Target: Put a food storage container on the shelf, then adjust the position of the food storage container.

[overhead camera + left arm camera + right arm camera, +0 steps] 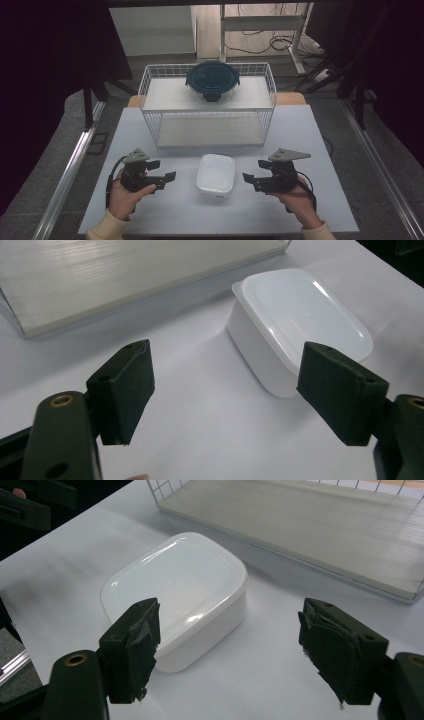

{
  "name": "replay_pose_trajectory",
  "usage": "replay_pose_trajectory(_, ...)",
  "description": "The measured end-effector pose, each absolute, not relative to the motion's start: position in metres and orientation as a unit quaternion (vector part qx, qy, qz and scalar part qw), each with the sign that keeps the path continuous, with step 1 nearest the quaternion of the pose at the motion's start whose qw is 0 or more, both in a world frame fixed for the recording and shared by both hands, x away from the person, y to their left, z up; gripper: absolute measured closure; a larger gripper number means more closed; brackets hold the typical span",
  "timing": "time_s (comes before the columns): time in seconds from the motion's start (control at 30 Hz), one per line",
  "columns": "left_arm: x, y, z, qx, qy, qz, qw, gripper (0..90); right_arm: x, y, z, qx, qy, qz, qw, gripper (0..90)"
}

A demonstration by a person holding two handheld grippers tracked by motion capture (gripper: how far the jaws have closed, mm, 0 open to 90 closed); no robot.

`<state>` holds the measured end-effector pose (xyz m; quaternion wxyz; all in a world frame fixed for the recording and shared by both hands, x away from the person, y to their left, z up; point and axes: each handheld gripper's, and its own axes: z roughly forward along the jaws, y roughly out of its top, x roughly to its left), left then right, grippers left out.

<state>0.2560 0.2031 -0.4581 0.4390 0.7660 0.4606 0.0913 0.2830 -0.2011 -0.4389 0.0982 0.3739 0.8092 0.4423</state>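
A glossy white rounded-rectangular plastic lidded box [216, 175] is sitting on the matte white counter [150, 210] between the left gripper [165, 181] and right gripper [251, 177], both jaws gaping wide, gripping nothing.

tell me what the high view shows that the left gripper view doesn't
High view alone: the round dark-lidded container on the upper shelf of the white wire rack, the right gripper and both of the person's hands.
Left gripper view alone: a close look at the left gripper, its black pads wide apart with nothing between them.
Both: the white lidded box on the white table, and the rack's lower shelf board.
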Motion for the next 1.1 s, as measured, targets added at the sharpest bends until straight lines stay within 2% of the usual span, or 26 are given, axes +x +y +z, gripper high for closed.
replay_pose_trajectory(0.47,0.261,0.207,-0.468,0.762,0.47,0.07,0.441,22.2,0.29,-0.214,-0.437,0.392,0.804,0.428,0.129,22.4)
replay_pose_trajectory(1.1,0.262,0.206,-0.468,0.76,0.476,0.075,0.437,24.3,0.296,-0.224,-0.432,0.415,0.791,0.436,0.107,22.9)
